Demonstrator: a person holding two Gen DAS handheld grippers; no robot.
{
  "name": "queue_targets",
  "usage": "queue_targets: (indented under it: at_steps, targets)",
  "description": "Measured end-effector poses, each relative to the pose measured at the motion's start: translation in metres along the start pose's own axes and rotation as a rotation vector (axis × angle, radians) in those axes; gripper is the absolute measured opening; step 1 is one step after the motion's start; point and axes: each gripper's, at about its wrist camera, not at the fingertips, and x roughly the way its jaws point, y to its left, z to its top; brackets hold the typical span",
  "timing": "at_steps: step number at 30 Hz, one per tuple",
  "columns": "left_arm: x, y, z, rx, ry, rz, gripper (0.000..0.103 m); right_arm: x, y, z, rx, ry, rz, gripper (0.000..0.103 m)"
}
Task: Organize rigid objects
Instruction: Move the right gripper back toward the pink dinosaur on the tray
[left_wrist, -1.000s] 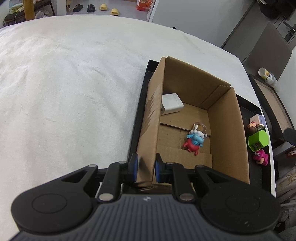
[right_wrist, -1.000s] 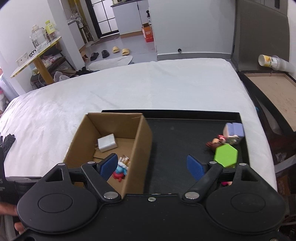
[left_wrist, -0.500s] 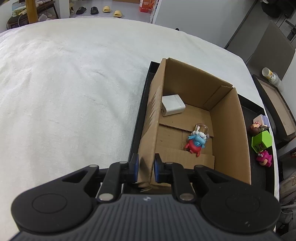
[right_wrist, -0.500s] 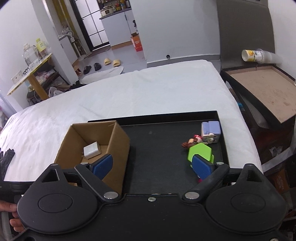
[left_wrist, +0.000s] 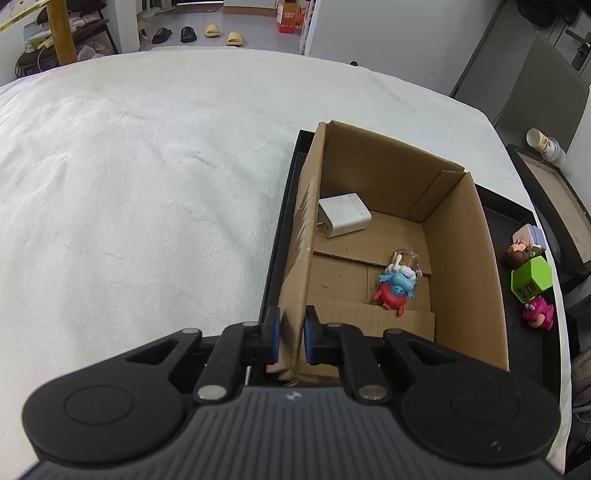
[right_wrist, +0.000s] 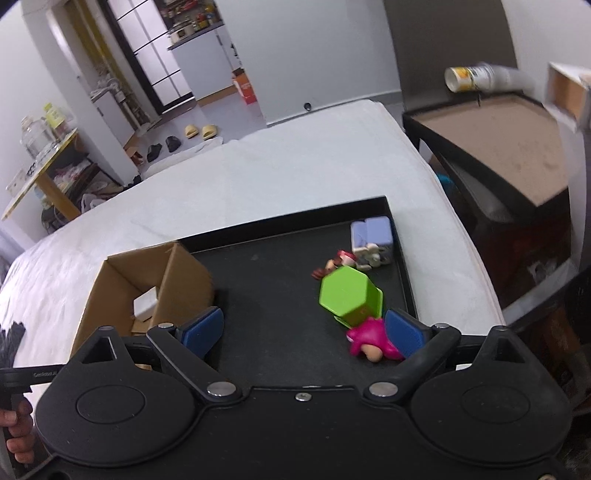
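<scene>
Left wrist view. My left claw (left_wrist: 291, 334) is pinched shut on the near wall of the cardboard box (left_wrist: 461, 258); I hold that wall, I judge, to steady the box while items are dropped in. To the claw's left lies only the white bedcover (left_wrist: 147, 184). Ahead of the claw, inside the box, a white charger (left_wrist: 343, 216) rests against the left wall at the far end, and ahead and right a blue-and-red figure (left_wrist: 395, 288) lies on the floor flaps beside a small clear jar (left_wrist: 406, 258). The box stands on a black tray (left_wrist: 506, 218). Far right of the claw, outside the box, the unsorted items cluster at the tray's edge: a lilac block (left_wrist: 532, 236), a green hexagonal block (left_wrist: 532, 277) and a pink figure (left_wrist: 539, 312).

Right wrist view. My right claw (right_wrist: 304, 328) is spread wide, with nothing between its pads. To its left stands the box (right_wrist: 147, 284), the charger (right_wrist: 146, 304) visible inside. Ahead and right sits the green hexagonal block (right_wrist: 347, 291), touching the pink figure (right_wrist: 369, 338), which lies just inside the right pad (right_wrist: 404, 332). Beyond them a small brown-haired figure (right_wrist: 340, 260) and the lilac block (right_wrist: 371, 236) occupy the tray's (right_wrist: 280, 325) far corner. I judge the wide spread is set for the block, the bulkiest piece; the claw is not yet centred on it.
</scene>
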Motion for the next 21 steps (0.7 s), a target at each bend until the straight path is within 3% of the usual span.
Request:
queue_targets:
  at_steps: [14,21]
  targets:
    - [-0.002,0.001,0.0,-0.017,0.002,-0.005,0.012,0.032,-0.055,-0.005,0.201,0.114,-0.01,0.07]
    - [-0.003,0.001,0.0,-0.017,0.0,-0.002,0.012,0.045,-0.069,-0.002,0.279,0.132,0.031,0.07]
